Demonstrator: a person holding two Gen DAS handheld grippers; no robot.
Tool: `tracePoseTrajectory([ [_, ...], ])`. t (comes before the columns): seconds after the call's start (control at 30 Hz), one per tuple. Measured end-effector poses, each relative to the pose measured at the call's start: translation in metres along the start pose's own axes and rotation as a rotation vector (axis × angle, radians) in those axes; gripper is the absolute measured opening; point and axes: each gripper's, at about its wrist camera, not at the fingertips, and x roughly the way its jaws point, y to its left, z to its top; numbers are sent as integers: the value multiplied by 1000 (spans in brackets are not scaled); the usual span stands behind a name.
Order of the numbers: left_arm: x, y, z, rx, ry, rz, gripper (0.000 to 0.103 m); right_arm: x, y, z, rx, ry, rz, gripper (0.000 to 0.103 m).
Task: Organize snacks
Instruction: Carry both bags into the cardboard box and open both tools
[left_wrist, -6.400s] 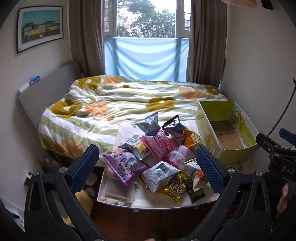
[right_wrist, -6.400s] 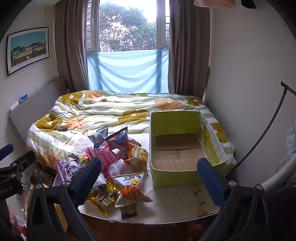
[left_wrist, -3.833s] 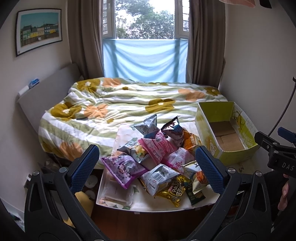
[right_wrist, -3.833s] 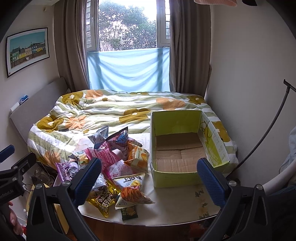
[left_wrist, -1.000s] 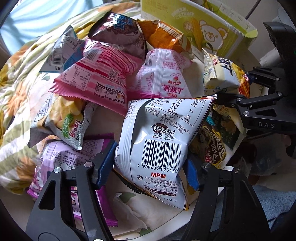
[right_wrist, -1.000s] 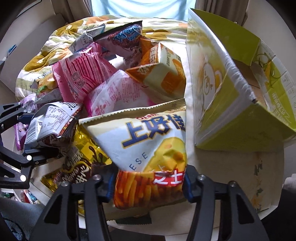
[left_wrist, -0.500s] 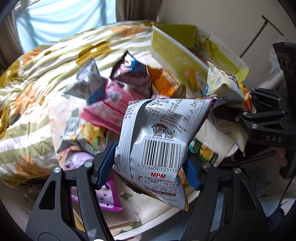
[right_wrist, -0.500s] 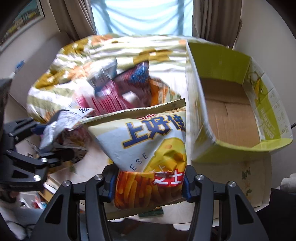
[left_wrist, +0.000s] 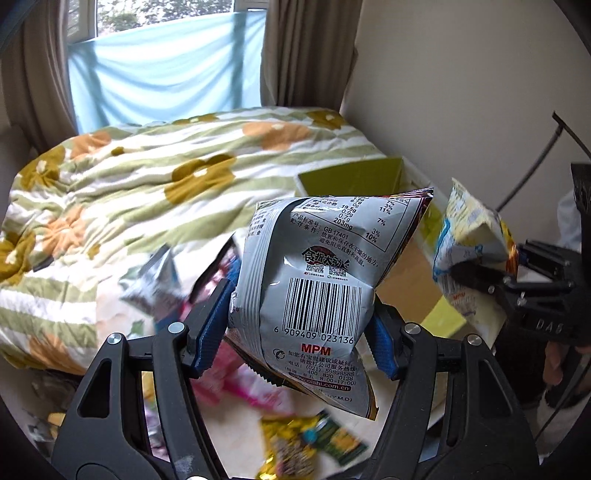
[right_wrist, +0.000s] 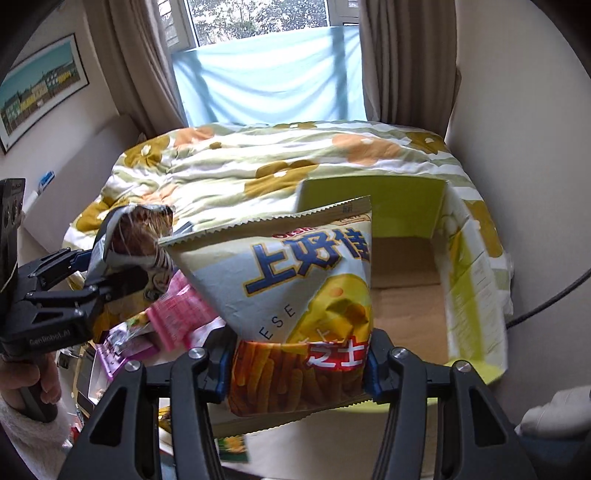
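Between the blue pads of the left gripper (left_wrist: 301, 332), a crinkled silver snack bag with a barcode (left_wrist: 317, 291) is being clamped in mid-air. Alongside, the right gripper (right_wrist: 297, 363) is squeezing a pale cheese-stick packet with blue lettering (right_wrist: 295, 291). Beyond both, an open yellow-green cardboard box (right_wrist: 469, 280) is sitting against the flowered striped quilt (right_wrist: 280, 162).

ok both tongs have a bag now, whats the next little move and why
Probably carry the right tongs forward over the open green cardboard box and release. They are shut on the yellow cheese-stick snack bag, held in front of the box's near wall, and the box floor looks bare.
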Motion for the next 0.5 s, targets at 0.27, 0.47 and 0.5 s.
tracePoseTrajectory([
  [0.27, 88, -75, 60, -52, 51, 26, 63, 13, -88, 34, 1, 13, 25, 50],
  [0.47, 150, -103, 69, -88, 140, 66, 63, 34, -134, 49, 34, 54, 47, 50],
  [0.5, 157, -106, 70, -78, 142, 85, 63, 40, -142, 52, 47, 64, 56, 50],
])
